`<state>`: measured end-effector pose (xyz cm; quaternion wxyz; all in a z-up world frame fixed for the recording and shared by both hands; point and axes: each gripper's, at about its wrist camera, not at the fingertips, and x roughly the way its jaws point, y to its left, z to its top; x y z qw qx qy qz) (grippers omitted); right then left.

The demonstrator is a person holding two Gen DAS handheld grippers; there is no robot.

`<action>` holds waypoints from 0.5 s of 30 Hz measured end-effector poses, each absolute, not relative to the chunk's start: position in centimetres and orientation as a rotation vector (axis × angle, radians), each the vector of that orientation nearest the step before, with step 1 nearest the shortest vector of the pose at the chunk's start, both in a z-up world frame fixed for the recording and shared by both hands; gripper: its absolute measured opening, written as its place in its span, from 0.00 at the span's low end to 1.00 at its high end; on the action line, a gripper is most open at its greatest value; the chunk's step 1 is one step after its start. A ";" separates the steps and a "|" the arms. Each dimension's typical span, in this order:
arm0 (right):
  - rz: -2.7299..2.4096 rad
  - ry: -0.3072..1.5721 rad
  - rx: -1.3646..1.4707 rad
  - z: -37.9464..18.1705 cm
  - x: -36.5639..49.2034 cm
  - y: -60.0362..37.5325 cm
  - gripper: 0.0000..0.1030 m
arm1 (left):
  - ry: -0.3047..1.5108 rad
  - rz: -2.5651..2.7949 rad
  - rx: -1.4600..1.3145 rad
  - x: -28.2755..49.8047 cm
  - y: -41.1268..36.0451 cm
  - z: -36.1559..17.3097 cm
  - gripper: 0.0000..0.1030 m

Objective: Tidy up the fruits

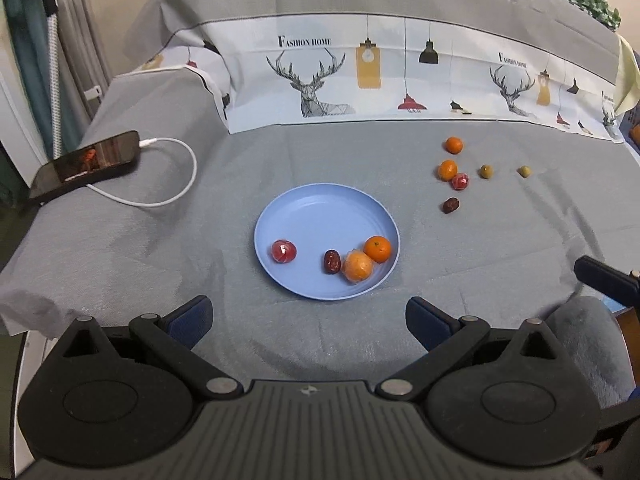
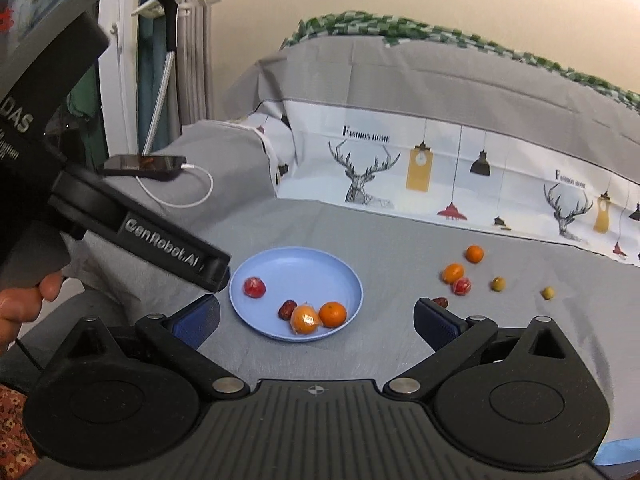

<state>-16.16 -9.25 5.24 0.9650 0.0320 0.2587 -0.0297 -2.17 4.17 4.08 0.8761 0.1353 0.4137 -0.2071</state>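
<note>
Over on the left, a dark phone (image 1: 86, 166) lies on a raised grey hump of cloth, screen up and lit with something reddish, and a white charging cable (image 1: 176, 176) is plugged into its end, looping across the grey cover (image 1: 328, 160). Along the back runs a white printed band (image 1: 400, 80): stag heads, hanging lamps, the words "Fashion Home". Above it, green checked fabric (image 2: 400, 26) peeks over the top. Far left, grey curtains (image 2: 192, 60) hang.

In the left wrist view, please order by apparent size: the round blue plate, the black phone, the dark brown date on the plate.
1. Round blue plate
2. Black phone, which looks foreshortened
3. Dark brown date
</note>
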 end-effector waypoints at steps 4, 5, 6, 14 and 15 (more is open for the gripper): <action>-0.065 0.503 0.067 5.6 -16.9 -9.1 0.99 | 0.835 -0.426 0.291 -3.2 4.5 4.7 1.00; -0.065 0.501 0.066 5.6 -17.0 -9.1 0.99 | 0.833 -0.427 0.290 -3.3 4.6 4.8 1.00; -0.064 0.500 0.065 5.7 -17.2 -9.0 0.99 | 0.831 -0.428 0.289 -3.5 4.6 4.9 1.00; -0.068 0.490 0.069 5.8 -17.5 -9.1 0.99 | 0.822 -0.440 0.287 -3.9 4.7 5.2 1.00; -0.069 0.491 0.071 5.8 -17.5 -9.1 0.99 | 0.822 -0.440 0.287 -3.8 4.7 5.2 1.00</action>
